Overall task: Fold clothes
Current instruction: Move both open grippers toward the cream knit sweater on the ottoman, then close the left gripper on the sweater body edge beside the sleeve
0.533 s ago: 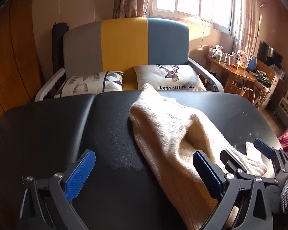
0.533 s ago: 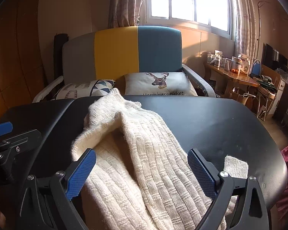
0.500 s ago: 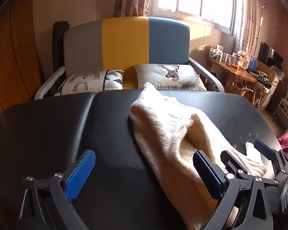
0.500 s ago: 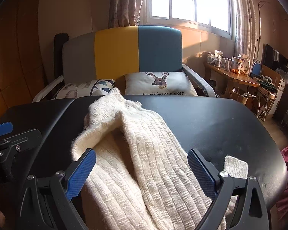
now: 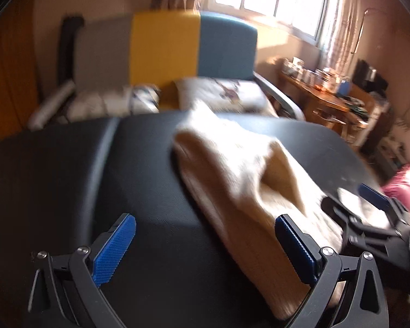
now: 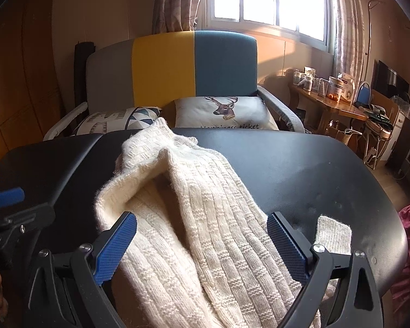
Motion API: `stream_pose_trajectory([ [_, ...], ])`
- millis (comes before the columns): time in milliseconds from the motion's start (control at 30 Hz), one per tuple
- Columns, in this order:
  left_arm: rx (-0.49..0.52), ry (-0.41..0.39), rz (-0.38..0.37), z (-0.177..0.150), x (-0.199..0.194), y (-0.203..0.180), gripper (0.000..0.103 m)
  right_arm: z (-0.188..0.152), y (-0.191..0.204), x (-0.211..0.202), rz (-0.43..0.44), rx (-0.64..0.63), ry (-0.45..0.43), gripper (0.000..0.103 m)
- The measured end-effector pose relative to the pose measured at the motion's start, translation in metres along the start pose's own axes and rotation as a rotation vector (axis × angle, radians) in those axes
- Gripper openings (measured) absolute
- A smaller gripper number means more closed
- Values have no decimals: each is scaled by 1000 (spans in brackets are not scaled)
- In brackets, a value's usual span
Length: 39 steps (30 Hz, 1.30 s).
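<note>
Knit sweater [image 6: 205,218] lies rumpled on the black surface [image 6: 314,169]. Left hand-held gripper [image 5: 205,248] and right hand-held gripper [image 6: 202,246] hover with jaws spread, gripping nothing. Sofa [image 6: 194,68] with deer cushion [image 6: 221,112] stands behind.

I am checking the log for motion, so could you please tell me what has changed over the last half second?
The left gripper has begun to move: its view is now motion-blurred and the scene in it has shifted slightly. Nothing was grasped or released. The right gripper remains open over the cream ribbed knit sweater, which lies unchanged on the black padded table.
</note>
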<state>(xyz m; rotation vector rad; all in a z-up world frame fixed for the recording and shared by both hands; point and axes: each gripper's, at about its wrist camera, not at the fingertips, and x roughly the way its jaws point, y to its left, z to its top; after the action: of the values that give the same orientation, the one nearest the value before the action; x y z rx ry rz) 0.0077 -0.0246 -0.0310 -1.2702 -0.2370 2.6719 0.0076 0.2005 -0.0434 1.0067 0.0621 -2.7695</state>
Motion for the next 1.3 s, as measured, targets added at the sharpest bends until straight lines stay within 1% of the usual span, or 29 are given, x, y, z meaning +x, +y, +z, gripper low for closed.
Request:
stream_pose_trajectory([
  [33, -20, 32, -9, -3, 4, 7, 103, 0, -1, 0, 5, 3, 6, 98],
  [67, -29, 54, 9, -7, 8, 13, 103, 1, -2, -1, 10, 5, 12, 98],
  [133, -50, 75, -10, -17, 10, 30, 103, 1, -5, -1, 32, 10, 22, 98],
  [167, -68, 70, -17, -23, 8, 39, 103, 0, -6, -1, 69, 13, 27, 98],
  [233, -93, 69, -33, -38, 9, 56, 103, -2, -12, -1, 176, 22, 44, 98],
  [267, -105, 76, -48, -45, 8, 66, 103, -5, -18, -2, 262, 44, 54, 98],
  [333, -160, 127, -68, -60, 10, 93, 103, -11, -35, -5, 449, 109, 76, 101],
  [367, -172, 137, -50, -67, 11, 104, 103, -13, -43, -6, 508, 134, 85, 102],
  [400, -171, 133, -27, -73, 7, 113, 103, -16, -53, -7, 532, 151, 91, 103],
  [467, -175, 121, 23, -85, -1, 131, 103, -19, -73, -6, 551, 191, 116, 103],
  [533, -192, 98, 51, -95, -9, 141, 103, -16, -92, 3, 568, 241, 161, 103],
  [600, -198, 80, 116, -99, -12, 149, 103, -9, -107, 13, 570, 269, 188, 103],
  [633, -204, 83, 135, -97, -13, 152, 103, -9, -114, 21, 567, 287, 218, 103],
  [667, -218, 93, 139, -97, -11, 157, 103, -13, -121, 31, 562, 307, 259, 103],
  [767, -279, 154, 98, -91, 1, 168, 103, -22, -141, 61, 545, 366, 383, 102],
  [800, -294, 156, 84, -89, 4, 169, 103, -31, -146, 68, 529, 372, 413, 102],
  [867, -314, 164, 50, -86, 11, 171, 103, -54, -157, 69, 510, 397, 432, 100],
  [933, -328, 184, -15, -84, 18, 163, 103, -84, -172, 70, 545, 465, 424, 98],
  [1033, -261, 190, -50, -72, 25, 141, 103, -106, -188, 64, 581, 546, 390, 97],
  [1100, -202, 181, -75, -66, 25, 121, 103, -111, -198, 55, 600, 590, 357, 94],
  [1167, -141, 171, -113, -55, 23, 99, 103, -111, -209, 45, 602, 664, 335, 93],
  [1200, -110, 172, -138, -50, 23, 86, 103, -110, -216, 39, 616, 685, 322, 93],
  [1233, -94, 174, -172, -45, 22, 75, 103, -107, -222, 33, 615, 680, 307, 93],
  [1300, -68, 180, -243, -33, 22, 50, 103, -114, -231, 31, 640, 691, 334, 93],
])
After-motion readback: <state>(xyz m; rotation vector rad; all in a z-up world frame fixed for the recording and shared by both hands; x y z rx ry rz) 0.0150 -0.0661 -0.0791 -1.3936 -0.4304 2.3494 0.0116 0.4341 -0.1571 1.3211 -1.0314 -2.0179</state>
